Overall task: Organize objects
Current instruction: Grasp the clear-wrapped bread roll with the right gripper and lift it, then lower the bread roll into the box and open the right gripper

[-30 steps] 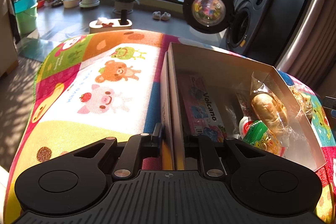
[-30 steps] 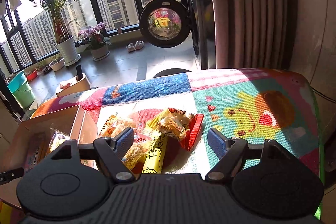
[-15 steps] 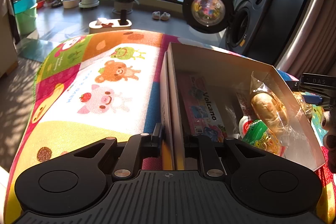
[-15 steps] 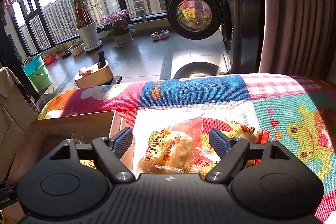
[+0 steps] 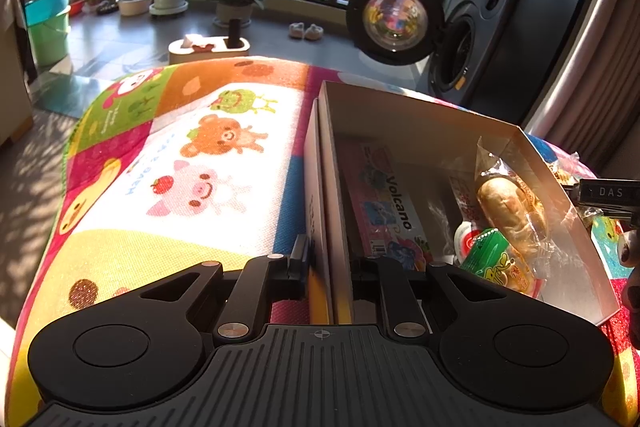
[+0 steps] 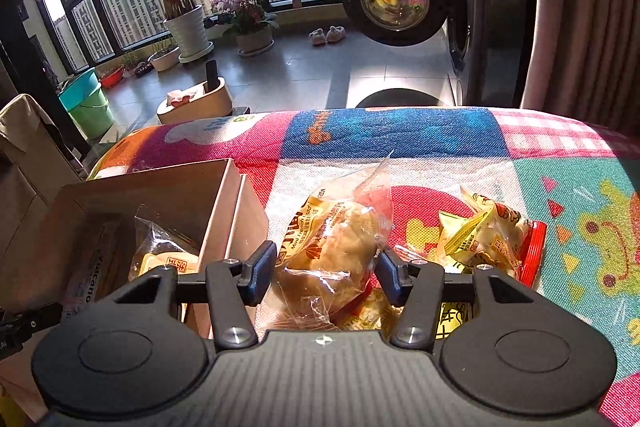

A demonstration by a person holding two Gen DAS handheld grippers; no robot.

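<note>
Right tool (image 6: pixel 326 273) closing around a bagged bread roll (image 6: pixel 332 247); left tool (image 5: pixel 330 267) clamped on the cardboard box (image 5: pixel 420 123).

The right tool's jaws have just narrowed with the roll between them, pads at its wrapper, beside the box on the cartoon-print worktop (image 6: pixel 460 143). The left tool pinches the box's near wall; snacks lie inside.

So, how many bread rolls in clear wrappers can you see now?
2. One bread roll leans inside the cardboard box. The other bread roll lies on the mat between the right claw fingers. Others may be hidden.
</note>
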